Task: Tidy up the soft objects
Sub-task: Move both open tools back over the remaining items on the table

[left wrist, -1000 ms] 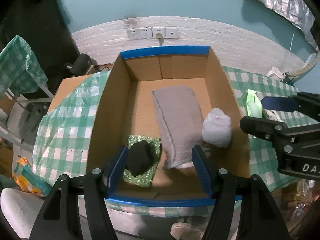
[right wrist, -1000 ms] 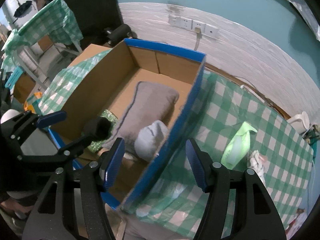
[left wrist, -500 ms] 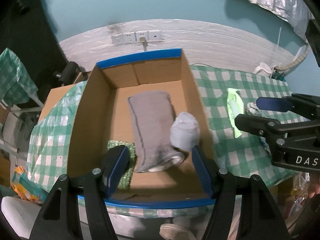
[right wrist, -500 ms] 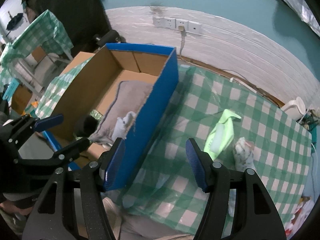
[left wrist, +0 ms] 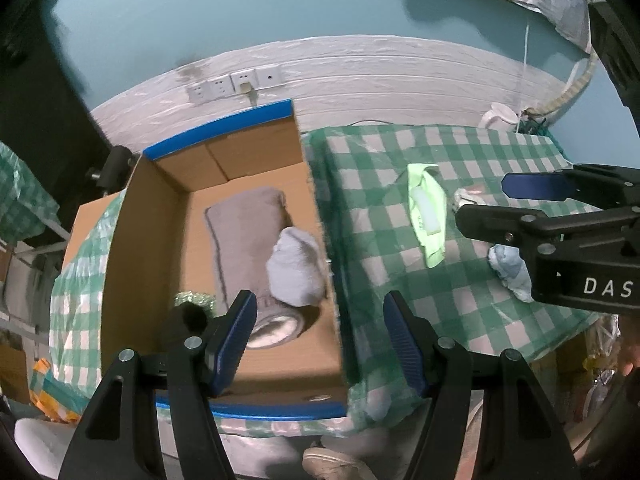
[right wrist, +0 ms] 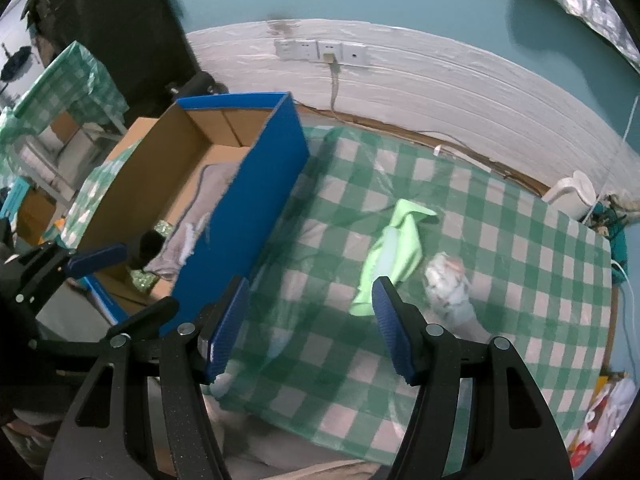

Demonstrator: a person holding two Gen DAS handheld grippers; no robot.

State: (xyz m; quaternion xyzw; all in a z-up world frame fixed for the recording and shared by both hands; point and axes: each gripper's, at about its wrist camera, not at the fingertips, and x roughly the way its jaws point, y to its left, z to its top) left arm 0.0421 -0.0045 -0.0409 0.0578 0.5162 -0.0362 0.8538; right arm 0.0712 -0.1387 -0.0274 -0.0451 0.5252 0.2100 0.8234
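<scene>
We judge the sorting partly done. Inside the cardboard box (left wrist: pixel 248 264) lie a folded grey towel (left wrist: pixel 244 240), a pale rolled bundle (left wrist: pixel 296 268) resting against its edge, a glittery green piece (left wrist: pixel 192 300) and a dark lump (left wrist: pixel 188 316) near the front wall. Two soft things are left out on the desk (right wrist: pixel 500 248) — a light green cloth (right wrist: pixel 394 252) and, just beside it, a small whitish crumpled item (right wrist: pixel 446 284), too blurred for us to name.

Our left hand-held gripper (left wrist: pixel 320 334) hangs above the box's right wall, fingers spread apart and holding nothing. Our right hand-held gripper (right wrist: pixel 310 328) is likewise spread and empty, poised over the desk with the green cloth near its right finger; that cloth looks the likely next pick.

The desk wears a green-and-white checked plastic cover, wrinkled and glossy. Behind it runs a white panelled strip with wall sockets (right wrist: pixel 320 50) under a teal wall — a cable trails down from one socket.
</scene>
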